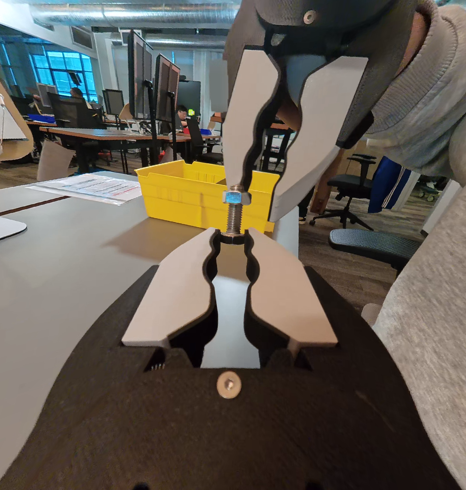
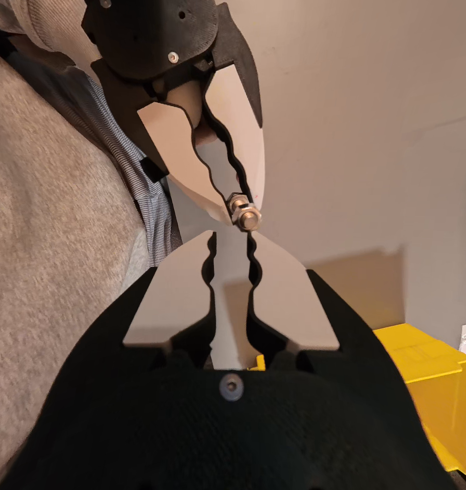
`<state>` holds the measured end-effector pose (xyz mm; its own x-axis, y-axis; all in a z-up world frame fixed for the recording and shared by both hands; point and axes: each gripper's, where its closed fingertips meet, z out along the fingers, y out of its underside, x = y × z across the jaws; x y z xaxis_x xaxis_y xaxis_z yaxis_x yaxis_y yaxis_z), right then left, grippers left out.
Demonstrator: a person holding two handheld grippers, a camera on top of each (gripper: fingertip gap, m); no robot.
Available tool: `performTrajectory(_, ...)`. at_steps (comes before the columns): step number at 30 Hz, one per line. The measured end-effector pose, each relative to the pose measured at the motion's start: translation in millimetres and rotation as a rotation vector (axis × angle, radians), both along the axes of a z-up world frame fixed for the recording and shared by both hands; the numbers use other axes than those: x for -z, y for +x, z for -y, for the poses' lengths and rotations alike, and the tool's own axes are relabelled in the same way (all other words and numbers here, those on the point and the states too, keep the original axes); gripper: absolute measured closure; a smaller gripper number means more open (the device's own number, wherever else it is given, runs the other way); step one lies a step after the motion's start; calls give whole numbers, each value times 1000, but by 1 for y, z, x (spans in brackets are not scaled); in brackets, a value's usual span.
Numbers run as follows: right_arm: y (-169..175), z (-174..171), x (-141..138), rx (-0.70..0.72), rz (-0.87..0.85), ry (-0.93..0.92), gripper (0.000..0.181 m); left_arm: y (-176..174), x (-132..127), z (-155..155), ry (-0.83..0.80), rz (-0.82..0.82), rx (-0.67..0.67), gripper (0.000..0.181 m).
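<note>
Steel bolt (image 1: 234,220) is standing upright in the air above the grey surface (image 1: 67,252), head down, with a hex nut (image 1: 236,197) sitting near the top of its thread. Left tongs (image 1: 231,236) are pinching the bolt's head between their very tips, narrowed to the width of that head; in the right wrist view the same hold is showing the bolt pointing almost end-on at the camera. Right tongs (image 2: 230,234) are hanging moderately apart and gripping nothing. One tip is touching the bolt's end just above the nut, and the other is standing clear to the side. Judgement on handling: the grip is sitting on the head alone, so the bolt is probably going to pivot if it is pushed sideways. The left tongs are needing a firm, steady squeeze with the shaft in line with the right tongs. Any contact from the right is better centred on the nut's flats than glancing off one corner. Yellow bin (image 1: 178,191) is resting on the surface just behind the bolt, with paper sheets (image 1: 94,185) in a clear cover lying to its left. Grey knitted sleeve (image 1: 425,106) is showing behind the right tongs.
</note>
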<state>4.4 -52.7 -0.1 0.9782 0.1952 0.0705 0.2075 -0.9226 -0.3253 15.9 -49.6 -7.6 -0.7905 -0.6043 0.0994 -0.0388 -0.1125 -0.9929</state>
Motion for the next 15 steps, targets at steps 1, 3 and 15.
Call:
performTrajectory(1,0,-1,0,-1,0,5,159,0,0,1,5,6,-1,163)
performTrajectory(3,0,-3,-1,-3,6,15,155,-1,1,2,16,10,6,163)
performTrajectory(15,-17,-16,-5,-91,-2,50,157,3,6,0,7,-30,-8,163)
